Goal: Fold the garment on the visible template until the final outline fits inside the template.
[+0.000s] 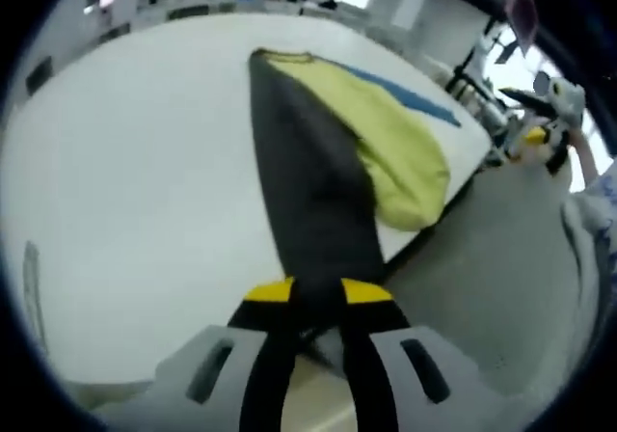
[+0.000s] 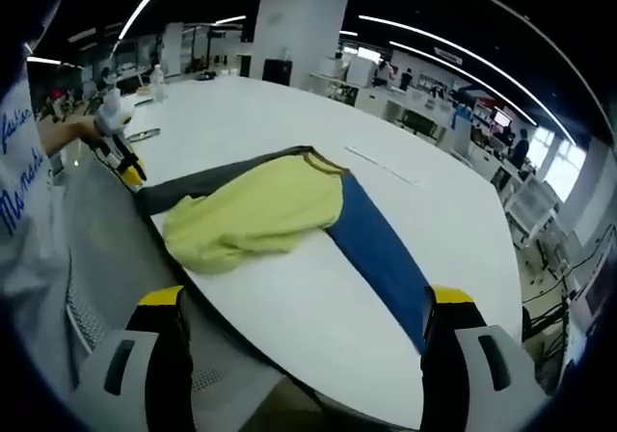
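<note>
Garment (image 1: pixel 318 191) hem hidden btwn left tool (image 1: pixel 316 302) jaws; bkgd people too small/blurry.

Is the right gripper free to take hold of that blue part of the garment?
Probably yes. The right gripper is open, and the blue part lies flat on the white table, running toward its right jaw with nothing on top at that end. The yellow part only covers its far end.

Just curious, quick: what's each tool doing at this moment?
Left tool: shut on the dark sleeve of the garment.
Right tool: open, holding nothing.
</note>
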`<state>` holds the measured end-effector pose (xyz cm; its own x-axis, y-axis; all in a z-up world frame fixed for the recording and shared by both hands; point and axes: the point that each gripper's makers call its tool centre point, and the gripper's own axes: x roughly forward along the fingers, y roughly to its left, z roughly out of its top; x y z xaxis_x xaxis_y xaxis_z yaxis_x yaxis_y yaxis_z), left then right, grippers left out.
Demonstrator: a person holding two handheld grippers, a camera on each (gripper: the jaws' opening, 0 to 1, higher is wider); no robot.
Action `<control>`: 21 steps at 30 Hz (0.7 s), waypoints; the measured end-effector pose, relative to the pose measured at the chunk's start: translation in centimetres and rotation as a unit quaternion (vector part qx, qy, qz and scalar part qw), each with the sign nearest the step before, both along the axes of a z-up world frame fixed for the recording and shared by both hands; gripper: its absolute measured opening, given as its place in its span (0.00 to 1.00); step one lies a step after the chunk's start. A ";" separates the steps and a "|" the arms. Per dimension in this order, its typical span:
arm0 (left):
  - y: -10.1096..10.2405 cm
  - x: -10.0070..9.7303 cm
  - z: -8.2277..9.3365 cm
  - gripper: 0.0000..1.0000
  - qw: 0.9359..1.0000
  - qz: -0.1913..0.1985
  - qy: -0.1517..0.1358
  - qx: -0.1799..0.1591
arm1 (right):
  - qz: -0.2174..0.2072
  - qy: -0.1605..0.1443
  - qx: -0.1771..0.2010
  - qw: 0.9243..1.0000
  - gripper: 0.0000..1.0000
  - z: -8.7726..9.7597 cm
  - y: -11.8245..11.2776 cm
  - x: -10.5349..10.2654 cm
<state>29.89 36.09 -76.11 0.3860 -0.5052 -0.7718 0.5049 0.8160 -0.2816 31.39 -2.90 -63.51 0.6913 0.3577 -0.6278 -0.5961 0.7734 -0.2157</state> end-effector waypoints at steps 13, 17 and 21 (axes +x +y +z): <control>0.3 -0.5 -2.0 0.11 0.999 -0.010 0.020 0.029 | -0.001 0.003 0.000 1.000 1.00 -0.1 -0.1 -0.2; 0.0 -0.2 -1.8 0.08 0.999 -0.013 0.017 0.033 | -0.002 0.005 -0.002 1.000 1.00 -0.1 -0.2 -0.3; -0.1 -0.4 -2.1 0.00 0.998 -0.028 0.024 0.041 | -0.002 0.009 -0.003 1.000 1.00 -0.4 -0.2 -0.3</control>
<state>29.47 36.01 -78.22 0.3198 -0.4601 -0.8283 0.5377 0.8079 -0.2411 31.06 -3.11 -63.90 0.6814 0.3519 -0.6417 -0.5970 0.7745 -0.2092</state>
